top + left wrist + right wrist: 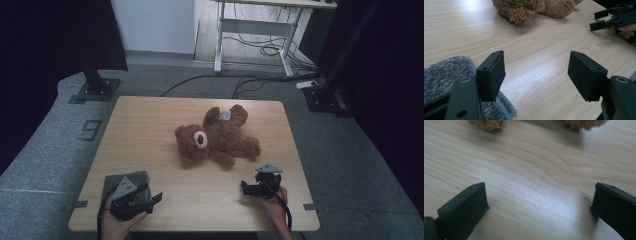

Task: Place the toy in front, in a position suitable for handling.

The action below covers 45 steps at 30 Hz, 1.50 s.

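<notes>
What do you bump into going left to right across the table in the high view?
Grey fuzzy cloth → left tongs → brown teddy bear → right tongs.

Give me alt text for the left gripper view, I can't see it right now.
The left gripper hangs open over bare wooden table, nothing between its black fingers. A grey fuzzy cloth lies under the left-hand finger; a brown teddy bear lies ahead, the right gripper at upper right.
</notes>
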Available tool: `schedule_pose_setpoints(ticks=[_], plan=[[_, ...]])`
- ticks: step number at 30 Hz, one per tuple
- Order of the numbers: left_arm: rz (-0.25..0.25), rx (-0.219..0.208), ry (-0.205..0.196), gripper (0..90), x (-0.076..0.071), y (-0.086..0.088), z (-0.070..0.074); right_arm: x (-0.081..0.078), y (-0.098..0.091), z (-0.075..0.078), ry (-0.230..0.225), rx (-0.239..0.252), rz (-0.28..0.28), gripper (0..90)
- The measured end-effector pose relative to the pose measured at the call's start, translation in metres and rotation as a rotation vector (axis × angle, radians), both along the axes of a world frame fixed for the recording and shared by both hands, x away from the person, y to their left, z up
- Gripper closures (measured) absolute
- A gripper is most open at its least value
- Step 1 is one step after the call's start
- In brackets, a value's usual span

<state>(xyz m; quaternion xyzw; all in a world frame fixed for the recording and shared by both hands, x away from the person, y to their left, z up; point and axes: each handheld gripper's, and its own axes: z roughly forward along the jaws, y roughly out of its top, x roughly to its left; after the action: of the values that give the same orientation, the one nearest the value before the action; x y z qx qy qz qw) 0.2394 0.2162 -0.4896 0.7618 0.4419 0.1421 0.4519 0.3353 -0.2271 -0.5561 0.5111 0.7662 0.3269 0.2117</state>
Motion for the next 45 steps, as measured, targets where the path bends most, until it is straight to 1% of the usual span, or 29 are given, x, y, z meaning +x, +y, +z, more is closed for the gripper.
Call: schedule_pose_setpoints(ticks=[3, 4, 6, 7, 9, 13, 15, 18, 19, 20, 21, 22, 23, 24, 25, 26, 27, 28, 29, 30, 31, 32, 33, 34, 35, 36, 38, 41, 45], plan=[[-0.001, -0.002, 0.003, 30.2, 0.0, 0.0, -0.001, -0.004, -0.002, 0.0, -0.004, 0.001, -0.005, 2.4], [-0.001, -0.005, 0.004, 30.2, 0.0, -0.001, -0.001, -0.009, -0.003, 0.001, -0.015, 0.006, -0.008, 7.2], [-0.004, -0.007, 0.003, 30.2, 0.0, -0.002, -0.001, -0.011, -0.004, 0.001, -0.022, 0.008, -0.011, 9.6], [-0.005, -0.005, 0.004, 30.2, -0.001, -0.002, -0.001, -0.015, -0.006, 0.002, -0.05, 0.005, -0.033, 12.6], [-0.005, -0.004, 0.004, 30.2, 0.0, -0.003, -0.001, -0.016, -0.007, 0.002, -0.058, 0.009, -0.03, 13.3], [0.002, -0.007, 0.001, 29.9, 0.001, -0.003, -0.001, -0.019, -0.012, 0.007, -0.076, 0.065, -0.004, 14.1], [0.008, -0.005, -0.001, 29.7, 0.003, -0.006, 0.0, -0.02, -0.014, 0.01, -0.098, 0.081, 0.002, 14.7], [0.002, 0.002, 0.001, 29.6, 0.007, -0.01, 0.0, -0.02, -0.014, 0.012, -0.099, 0.082, -0.001, 14.7], [-0.003, 0.008, 0.001, 29.6, 0.011, -0.014, 0.001, -0.017, -0.014, 0.012, -0.082, 0.059, -0.018, 14.9], [-0.006, 0.012, 0.001, 29.6, 0.013, -0.017, 0.002, -0.017, -0.014, 0.012, -0.082, 0.059, -0.018, 14.9], [-0.012, 0.024, -0.004, 29.6, 0.02, -0.024, 0.004, -0.016, -0.014, 0.013, -0.077, 0.037, -0.052, 15.9], [-0.012, 0.024, -0.004, 29.6, 0.02, -0.024, 0.004, -0.016, -0.014, 0.013, -0.077, 0.037, -0.052, 15.9], [-0.018, 0.029, -0.003, 29.6, 0.029, -0.031, 0.005, -0.013, -0.014, 0.015, -0.075, 0.024, -0.072, 16.8], [-0.018, 0.029, -0.003, 29.6, 0.029, -0.031, 0.005, -0.011, -0.014, 0.016, -0.077, 0.018, -0.082, 17.3], [-0.018, 0.03, 0.003, 29.6, 0.04, -0.038, 0.005, -0.009, -0.014, 0.017, -0.082, 0.021, -0.088, 17.5], [-0.018, 0.037, 0.004, 29.6, 0.046, -0.042, 0.005, -0.005, -0.014, 0.018, -0.084, 0.027, -0.093, 17.6], [-0.018, 0.037, 0.004, 29.7, 0.046, -0.042, 0.005, 0.0, -0.013, 0.019, -0.085, 0.024, -0.096, 17.6], [-0.012, 0.045, 0.007, 29.7, 0.054, -0.047, 0.004, 0.0, -0.013, 0.019, -0.085, 0.024, -0.096, 17.6], [-0.005, 0.057, 0.021, 29.7, 0.064, -0.052, 0.004, 0.011, -0.012, 0.021, -0.088, -0.006, -0.116, 17.6], [-0.005, 0.057, 0.021, 29.7, 0.064, -0.052, 0.004, 0.011, -0.012, 0.021, -0.088, -0.006, -0.116, 17.6], [0.001, 0.077, 0.018, 29.7, 0.074, -0.058, 0.004, 0.02, -0.012, 0.023, -0.091, -0.029, -0.136, 17.9], [0.001, 0.077, 0.018, 29.7, 0.074, -0.058, 0.004, 0.02, -0.012, 0.023, -0.091, -0.029, -0.136, 17.9], [0.013, 0.081, 0.026, 29.9, 0.085, -0.063, 0.001, 0.03, -0.013, 0.023, -0.09, -0.026, -0.144, 18.4], [0.013, 0.081, 0.026, 30.1, 0.085, -0.063, 0.001, 0.03, -0.013, 0.023, -0.09, -0.026, -0.144, 18.4], [0.019, 0.066, 0.043, 30.1, 0.095, -0.066, -0.002, 0.036, -0.012, 0.024, -0.091, -0.017, -0.142, 18.7], [0.019, 0.066, 0.043, 30.2, 0.095, -0.066, -0.002, 0.036, -0.012, 0.024, -0.091, -0.017, -0.142, 18.7], [0.031, 0.086, 0.043, 30.4, 0.104, -0.071, -0.006, 0.039, -0.011, 0.025, -0.098, -0.023, -0.144, 19.0], [0.039, 0.102, 0.076, 30.3, 0.12, -0.078, -0.018, 0.047, -0.009, 0.029, -0.098, -0.033, -0.144, 18.8], [0.035, 0.125, 0.081, 29.3, 0.129, -0.085, -0.026, 0.053, -0.008, 0.034, -0.103, -0.03, -0.13, 18.1]])
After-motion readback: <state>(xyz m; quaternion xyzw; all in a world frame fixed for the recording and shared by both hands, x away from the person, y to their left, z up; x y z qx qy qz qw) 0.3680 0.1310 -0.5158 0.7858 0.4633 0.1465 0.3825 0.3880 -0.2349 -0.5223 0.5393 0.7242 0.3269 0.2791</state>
